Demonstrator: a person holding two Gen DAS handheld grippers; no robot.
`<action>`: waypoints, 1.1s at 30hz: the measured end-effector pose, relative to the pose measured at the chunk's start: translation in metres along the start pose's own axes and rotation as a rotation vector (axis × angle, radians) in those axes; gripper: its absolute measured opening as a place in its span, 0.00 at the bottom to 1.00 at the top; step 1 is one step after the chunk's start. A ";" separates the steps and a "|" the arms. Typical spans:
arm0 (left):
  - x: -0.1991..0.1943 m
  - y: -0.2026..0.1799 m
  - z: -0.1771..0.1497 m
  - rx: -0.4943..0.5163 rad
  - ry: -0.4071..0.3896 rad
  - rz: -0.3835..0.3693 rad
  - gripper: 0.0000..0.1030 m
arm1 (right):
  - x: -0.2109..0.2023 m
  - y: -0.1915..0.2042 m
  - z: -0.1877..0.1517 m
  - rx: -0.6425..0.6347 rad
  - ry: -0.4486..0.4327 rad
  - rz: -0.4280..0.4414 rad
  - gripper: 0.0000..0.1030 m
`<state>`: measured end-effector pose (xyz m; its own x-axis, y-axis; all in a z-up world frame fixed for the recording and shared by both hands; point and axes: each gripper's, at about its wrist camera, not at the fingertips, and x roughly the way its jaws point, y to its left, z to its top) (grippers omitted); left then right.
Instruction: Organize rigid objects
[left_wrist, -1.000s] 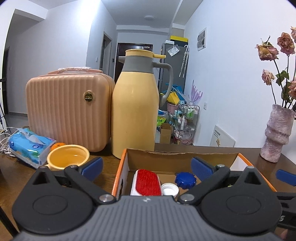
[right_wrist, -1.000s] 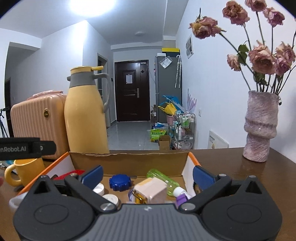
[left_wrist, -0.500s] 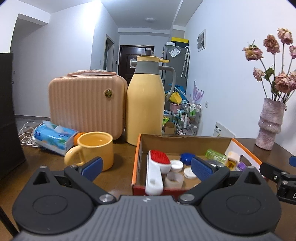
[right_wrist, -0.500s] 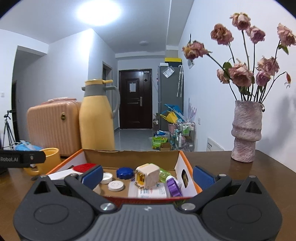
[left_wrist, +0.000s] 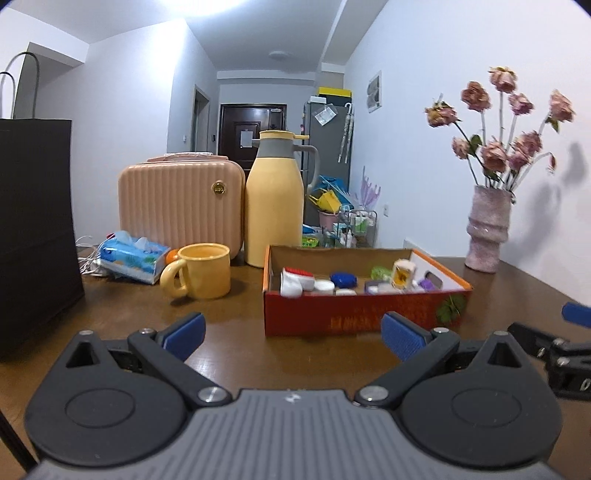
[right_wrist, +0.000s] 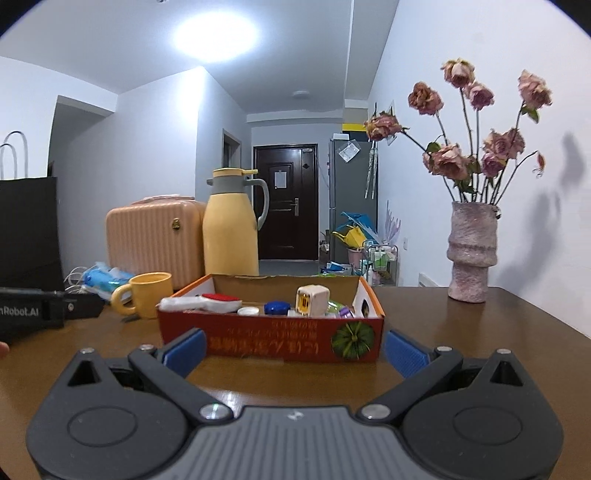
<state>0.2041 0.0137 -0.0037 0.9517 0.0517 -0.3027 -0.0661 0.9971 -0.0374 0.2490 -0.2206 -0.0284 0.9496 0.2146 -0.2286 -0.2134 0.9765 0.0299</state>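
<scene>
Both grippers hang low over the dark brown wooden table (left_wrist: 236, 332), well back from the work. Left gripper (left_wrist: 291, 330): blue pads spread wide, nothing between them. Right gripper (right_wrist: 293, 345): same, jaws apart and empty.

The task's things sit in a shallow red-and-orange cardboard box (right_wrist: 273, 341) at mid-table, open top. Inside, from the right wrist view: a white brush with a red bristle pad (right_wrist: 212, 301) at the left end, a blue screw cap (right_wrist: 276, 307), a white round cap (right_wrist: 247, 311), and a cream cube-shaped plug adapter (right_wrist: 312, 300) standing above the rest. Small purple and green items crowd the right end; too small to tell what they are.

Beside the box on its left: a yellow ceramic mug (left_wrist: 201, 271), near but apart. Behind: a tall yellow thermos jug with grey collar (left_wrist: 275, 199) and a ribbed peach hard-shell case (left_wrist: 181, 205). A blue tissue pack (left_wrist: 129, 256) lies by the mug. A pink textured vase of dried roses (right_wrist: 471, 253) stands off to the right, well apart.

Risks, as judged from here:
- Box looks light; a reach from the front could shove it toward the jug rather than enter it.
- Items are packed close. A wide-open claw may straddle two things or knock the tall adapter over.
- Round caps lie flat and could slip from the pads.
- A left-side approach passes near the mug.
</scene>
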 end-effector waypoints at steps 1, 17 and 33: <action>-0.011 0.001 -0.005 0.002 -0.005 0.002 1.00 | -0.012 0.001 -0.003 -0.003 0.000 -0.002 1.00; -0.100 0.006 -0.044 0.003 -0.041 0.005 1.00 | -0.129 0.011 -0.035 0.007 0.001 -0.011 1.00; -0.106 0.009 -0.045 -0.008 -0.048 0.009 1.00 | -0.138 0.015 -0.037 0.012 0.001 -0.004 1.00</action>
<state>0.0891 0.0149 -0.0146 0.9643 0.0638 -0.2570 -0.0772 0.9961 -0.0426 0.1064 -0.2362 -0.0321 0.9503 0.2109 -0.2293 -0.2070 0.9775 0.0409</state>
